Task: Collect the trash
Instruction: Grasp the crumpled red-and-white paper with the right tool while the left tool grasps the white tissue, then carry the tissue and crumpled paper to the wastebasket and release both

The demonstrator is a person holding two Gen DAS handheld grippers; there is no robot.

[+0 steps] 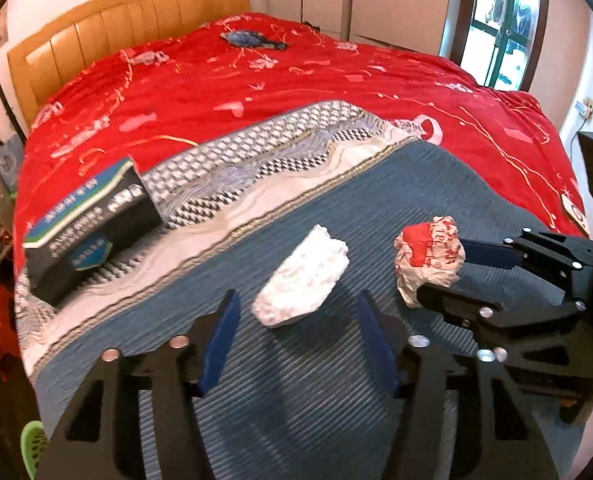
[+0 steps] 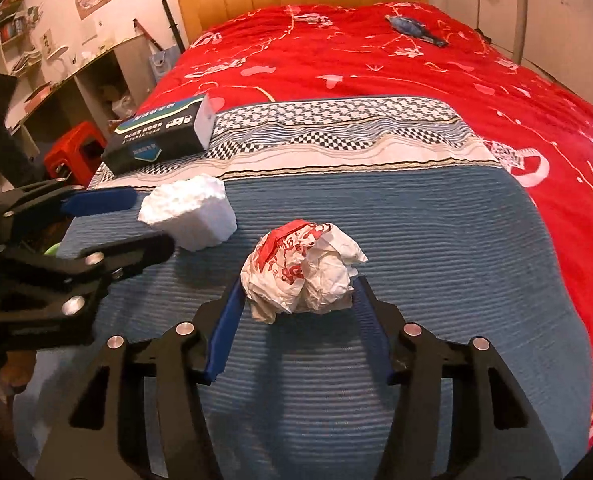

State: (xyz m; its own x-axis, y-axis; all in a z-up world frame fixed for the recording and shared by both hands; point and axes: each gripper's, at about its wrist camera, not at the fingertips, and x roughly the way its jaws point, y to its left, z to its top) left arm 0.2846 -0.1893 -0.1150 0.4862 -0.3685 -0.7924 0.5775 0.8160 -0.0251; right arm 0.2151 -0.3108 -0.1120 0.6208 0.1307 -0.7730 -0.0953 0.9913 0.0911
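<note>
A white foam chunk (image 1: 302,278) lies on the blue striped bedcover (image 1: 376,208). My left gripper (image 1: 296,308) is open, its blue fingers on either side of the chunk's near end. A crumpled red-and-white paper wrapper (image 2: 302,268) lies to the right of it. My right gripper (image 2: 296,292) is open with its fingers around the wrapper, which still rests on the cover. The right gripper also shows in the left wrist view (image 1: 448,276) around the wrapper (image 1: 428,258). The left gripper shows in the right wrist view (image 2: 144,220) beside the foam chunk (image 2: 190,212).
A dark box (image 1: 88,226) with blue and green print lies at the left edge of the bed. A red quilt (image 1: 256,80) covers the far half, with a small blue object (image 1: 250,39) on it. A green basket (image 1: 32,446) and a red stool (image 2: 76,150) stand beside the bed.
</note>
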